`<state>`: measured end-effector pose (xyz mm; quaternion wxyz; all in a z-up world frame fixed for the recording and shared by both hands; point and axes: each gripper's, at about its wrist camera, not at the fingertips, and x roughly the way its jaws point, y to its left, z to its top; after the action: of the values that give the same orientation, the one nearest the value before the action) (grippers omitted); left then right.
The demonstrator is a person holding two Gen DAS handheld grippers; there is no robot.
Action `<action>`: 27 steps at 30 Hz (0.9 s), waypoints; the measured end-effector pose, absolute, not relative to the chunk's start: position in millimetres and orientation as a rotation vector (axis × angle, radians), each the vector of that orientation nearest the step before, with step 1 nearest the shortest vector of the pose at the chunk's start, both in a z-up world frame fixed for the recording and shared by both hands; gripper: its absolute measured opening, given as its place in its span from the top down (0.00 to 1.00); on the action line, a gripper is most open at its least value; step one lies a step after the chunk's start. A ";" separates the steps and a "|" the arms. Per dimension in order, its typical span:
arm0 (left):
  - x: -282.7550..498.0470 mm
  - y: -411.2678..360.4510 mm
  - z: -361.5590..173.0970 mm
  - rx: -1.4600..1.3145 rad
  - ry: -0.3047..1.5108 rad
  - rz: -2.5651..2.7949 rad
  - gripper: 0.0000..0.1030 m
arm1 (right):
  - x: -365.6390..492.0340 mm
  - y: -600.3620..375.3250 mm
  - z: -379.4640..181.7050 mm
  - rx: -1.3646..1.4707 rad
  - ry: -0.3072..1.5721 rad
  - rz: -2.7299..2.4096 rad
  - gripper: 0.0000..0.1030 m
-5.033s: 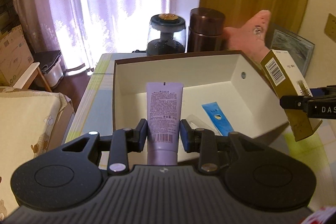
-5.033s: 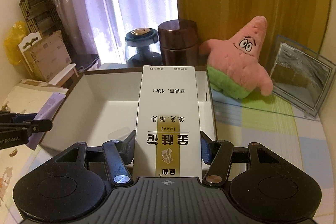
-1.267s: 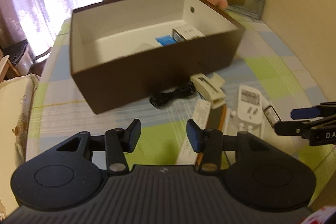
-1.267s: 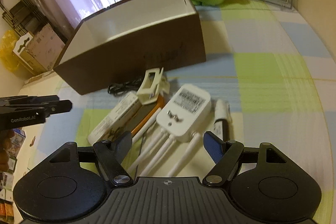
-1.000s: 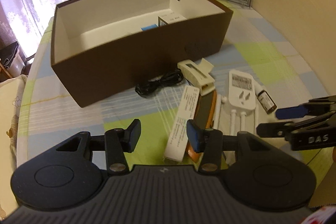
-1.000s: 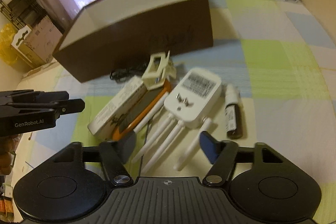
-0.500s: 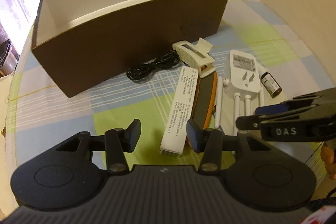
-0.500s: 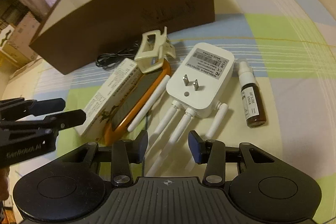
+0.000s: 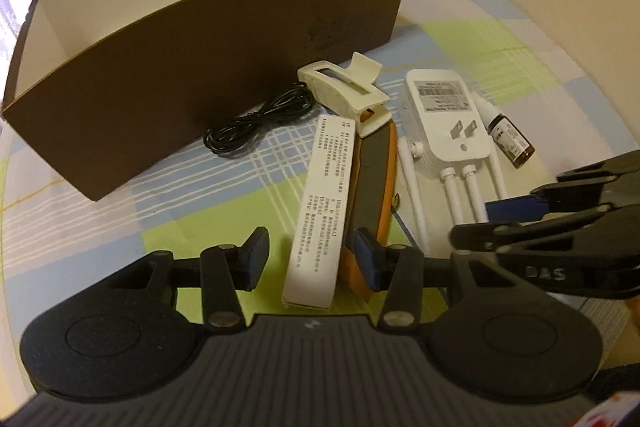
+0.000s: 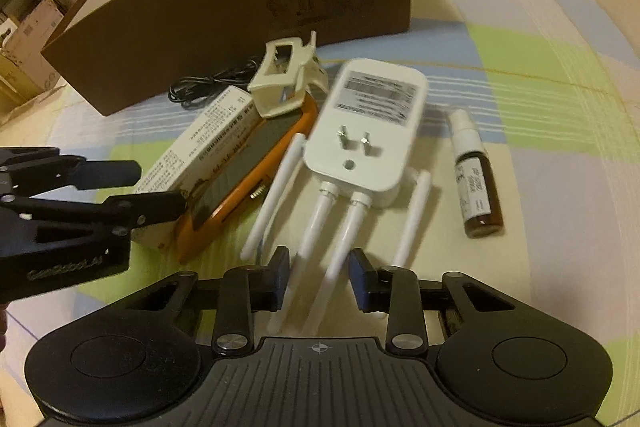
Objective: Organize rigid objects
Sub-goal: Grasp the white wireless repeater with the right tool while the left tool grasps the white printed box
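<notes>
left claw (image 9: 310,259): closing, straddling long white printed carton (image 9: 323,203), pads not touching | right claw (image 10: 319,279): closing around white plastic router antennas (image 10: 344,239), no contact visible

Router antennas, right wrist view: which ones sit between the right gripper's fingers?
The two middle antennas of the white router run into the right gripper, whose jaws are closing. The outer two splay clear on either side.

tube and gold box released into the brown box (image 9: 200,67). left gripper (image 9: 308,259) lowered astride the white carton (image 9: 324,195); right gripper (image 10: 318,277) lowered, jaws closing around router antennas (image 10: 340,239).
</notes>
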<state>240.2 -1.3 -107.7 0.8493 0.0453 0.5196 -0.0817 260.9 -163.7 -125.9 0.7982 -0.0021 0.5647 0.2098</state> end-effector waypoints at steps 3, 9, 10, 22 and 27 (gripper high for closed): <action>240.0 -3.0 -110.5 0.108 1.095 -0.184 0.77 | 259.8 -171.6 -124.5 -0.018 1.223 0.451 0.78; 231.4 -0.8 -110.5 0.131 1.100 -0.195 0.79 | 251.9 -190.8 -122.3 -0.076 1.237 0.495 0.80; 228.9 1.0 -110.0 0.129 1.101 -0.190 0.79 | 250.0 -193.4 -122.0 -0.090 1.239 0.503 0.80; 198.8 17.0 -104.9 0.068 1.181 -0.094 0.79 | 236.3 -221.9 -114.6 -0.115 1.250 0.562 0.75; 210.0 17.9 -110.2 0.038 1.177 -0.100 0.72 | 234.7 -214.8 -99.3 -0.150 1.183 0.552 0.45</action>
<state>210.0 17.9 -110.2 0.8305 0.0181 0.5547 -0.0470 234.7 -214.8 -99.3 0.7919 -0.0697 0.5497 0.2564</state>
